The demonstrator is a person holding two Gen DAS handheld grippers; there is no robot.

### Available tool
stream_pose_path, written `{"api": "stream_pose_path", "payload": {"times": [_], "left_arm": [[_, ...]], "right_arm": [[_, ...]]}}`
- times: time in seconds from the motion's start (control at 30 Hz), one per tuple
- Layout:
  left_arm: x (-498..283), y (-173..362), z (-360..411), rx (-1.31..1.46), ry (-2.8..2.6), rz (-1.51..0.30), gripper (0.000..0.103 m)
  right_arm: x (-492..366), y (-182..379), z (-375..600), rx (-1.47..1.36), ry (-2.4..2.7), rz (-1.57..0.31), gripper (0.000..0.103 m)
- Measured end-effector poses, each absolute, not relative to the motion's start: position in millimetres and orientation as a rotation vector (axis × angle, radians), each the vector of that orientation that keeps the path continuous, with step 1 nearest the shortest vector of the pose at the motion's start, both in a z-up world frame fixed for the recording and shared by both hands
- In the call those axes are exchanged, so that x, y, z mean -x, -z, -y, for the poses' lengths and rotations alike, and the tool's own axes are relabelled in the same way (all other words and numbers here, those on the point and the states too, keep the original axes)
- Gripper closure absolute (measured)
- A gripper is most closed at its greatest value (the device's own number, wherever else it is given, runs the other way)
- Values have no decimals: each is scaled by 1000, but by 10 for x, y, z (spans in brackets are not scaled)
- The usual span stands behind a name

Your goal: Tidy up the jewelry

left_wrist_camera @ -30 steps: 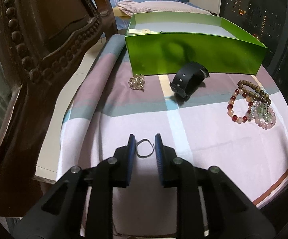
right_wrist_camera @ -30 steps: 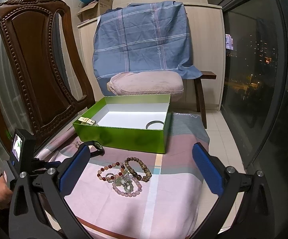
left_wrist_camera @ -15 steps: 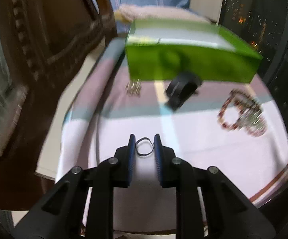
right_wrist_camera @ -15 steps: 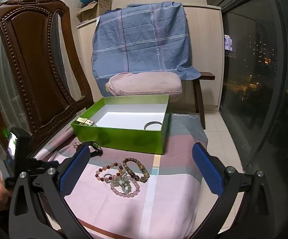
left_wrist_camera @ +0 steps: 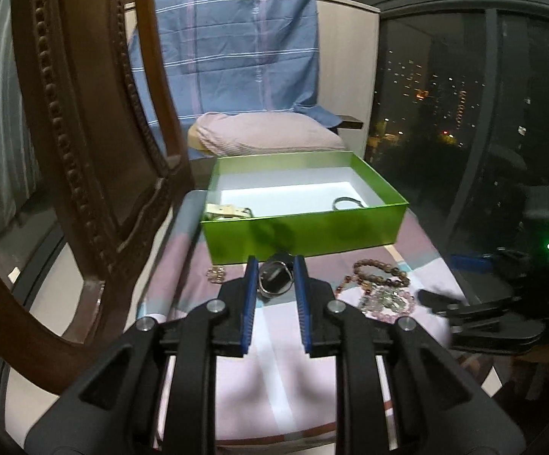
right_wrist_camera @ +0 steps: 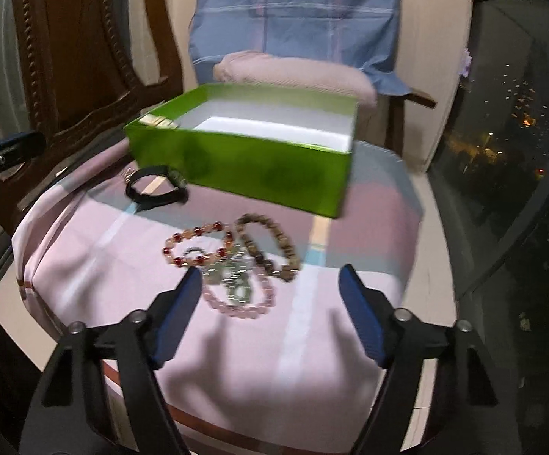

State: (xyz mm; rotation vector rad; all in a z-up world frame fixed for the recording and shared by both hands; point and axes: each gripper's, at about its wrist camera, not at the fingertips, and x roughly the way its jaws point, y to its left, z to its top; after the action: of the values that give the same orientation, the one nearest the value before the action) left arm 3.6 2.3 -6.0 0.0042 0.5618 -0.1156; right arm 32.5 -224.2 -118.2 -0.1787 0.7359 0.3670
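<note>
The left tongs (left_wrist_camera: 273, 278) are clamped on a thin silver ring bangle (left_wrist_camera: 274, 284), lifted off the checked pink tabletop (left_wrist_camera: 274, 371) before the green box (left_wrist_camera: 305, 235). The right tongs (right_wrist_camera: 270, 299) have just been narrowing yet stand apart, nothing between them, above 3 tangled bead bracelets (right_wrist_camera: 232, 258). A black watch (right_wrist_camera: 153, 189) lies near the box. Blur hides the beads' detail.

An open green box (right_wrist_camera: 244, 167) holds a strap and a ring (left_wrist_camera: 348, 203), while before it lie a black watch (right_wrist_camera: 157, 189), tangled bead bracelets (right_wrist_camera: 232, 261) and a small brooch (left_wrist_camera: 217, 273).
</note>
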Motion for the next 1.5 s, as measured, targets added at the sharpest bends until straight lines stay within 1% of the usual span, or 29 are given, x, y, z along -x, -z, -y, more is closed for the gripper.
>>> {"api": "stream_pose_path", "payload": {"times": [0.07,0.13,0.17,0.2,0.23,0.33,0.5,0.6,0.67,0.7,0.77,0.8,0.83,0.9,0.93,1.03,1.27,1.5], "left_arm": [[-14,53,-19,-12,124,-566,84],[-1,54,-37,-10,126,-568,84],[17,56,-22,-8,128,-569,84],[38,57,-35,-5,127,-569,84],[39,60,-46,-2,126,-568,84],[47,63,-91,5,122,-572,84],[17,86,-82,4,120,-582,84],[22,88,-69,2,121,-583,84],[22,96,-63,0,120,-584,84],[21,98,-67,-1,120,-584,84],[16,102,-72,-1,118,-585,84],[14,103,-72,0,119,-587,84],[16,105,-64,-2,119,-587,84],[10,108,-59,-5,120,-588,84],[9,110,-58,-4,120,-589,84],[-5,113,-66,-3,119,-588,84],[-35,132,-45,-7,115,-594,84],[-55,146,-30,-3,114,-601,84]], "right_arm": [[-364,1226,2162,172,-385,-751,37],[-415,1265,2116,159,-395,-772,46],[-454,1298,2088,142,-409,-792,48],[-489,1321,2057,137,-416,-808,55],[-518,1355,2020,146,-410,-820,59],[-572,1425,1970,152,-390,-845,63],[-648,1467,1927,133,-386,-860,65],[-666,1465,1927,112,-395,-867,74],[-678,1482,1903,124,-401,-869,78],[-675,1489,1892,131,-405,-872,83],[-673,1475,1896,133,-400,-866,85],[-674,1463,1903,132,-398,-864,89],[-674,1448,1915,128,-397,-861,91],[-657,1406,1957,114,-394,-845,91],[-644,1370,1980,104,-396,-836,94],[-559,1241,2036,79,-413,-799,95],[-203,778,2263,19,-454,-642,95],[-156,700,2383,1,-447,-627,95]]}}
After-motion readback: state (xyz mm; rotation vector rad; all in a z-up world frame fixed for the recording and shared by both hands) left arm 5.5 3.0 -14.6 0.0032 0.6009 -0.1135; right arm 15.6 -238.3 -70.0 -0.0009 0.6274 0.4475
